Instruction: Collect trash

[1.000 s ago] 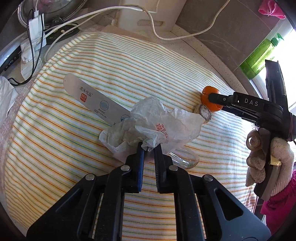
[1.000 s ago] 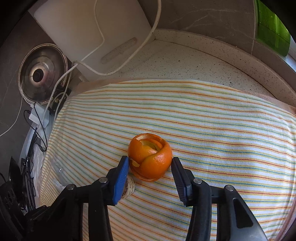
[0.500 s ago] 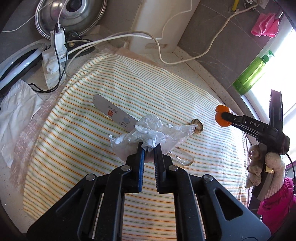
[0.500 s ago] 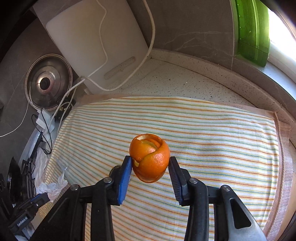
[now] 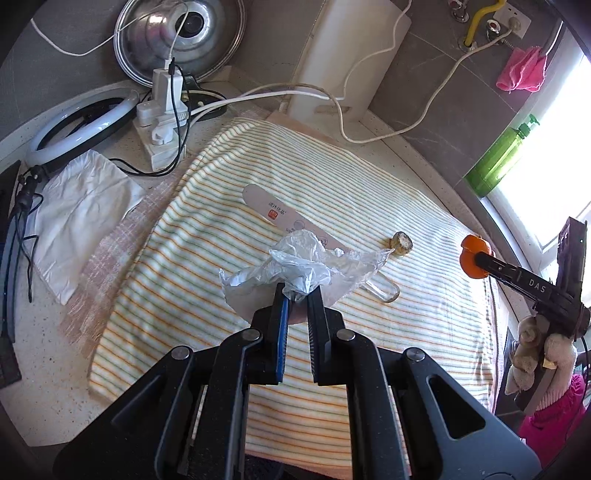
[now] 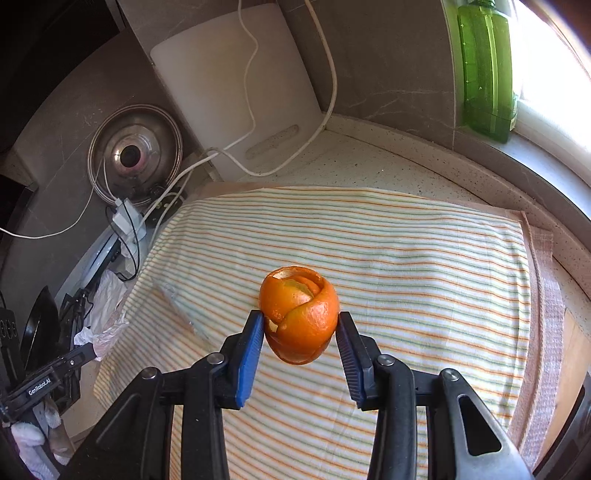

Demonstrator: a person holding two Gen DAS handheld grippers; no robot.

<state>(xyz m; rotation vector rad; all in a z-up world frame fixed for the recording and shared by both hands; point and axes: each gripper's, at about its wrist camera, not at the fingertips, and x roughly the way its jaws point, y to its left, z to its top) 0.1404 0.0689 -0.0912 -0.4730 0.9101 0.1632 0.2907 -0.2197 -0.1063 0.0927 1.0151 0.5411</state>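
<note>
My left gripper (image 5: 295, 291) is shut on a crumpled clear plastic bag (image 5: 299, 264) and holds it above the striped towel (image 5: 332, 184). My right gripper (image 6: 300, 325) is shut on a curled orange peel (image 6: 299, 314) and holds it above the towel (image 6: 406, 258); it also shows at the right in the left wrist view (image 5: 472, 256). On the towel lie a white flat strip with a red label (image 5: 273, 212), a small brown round scrap (image 5: 400, 243) and a clear plastic piece (image 5: 384, 291). The bag also shows at the left in the right wrist view (image 6: 107, 325).
A white cutting board (image 5: 347, 55) leans on the back wall with white cables (image 5: 369, 136) across it. A steel pot lid (image 5: 177, 33), a power strip (image 5: 162, 122), a ring light (image 5: 77, 129) and a white cloth (image 5: 77, 218) sit at left. A green bottle (image 5: 498, 158) stands by the window.
Both grippers have risen well above the towel. The left one lifted the plastic bag, the right one lifted the orange peel off the cloth and away from the brown scrap.
</note>
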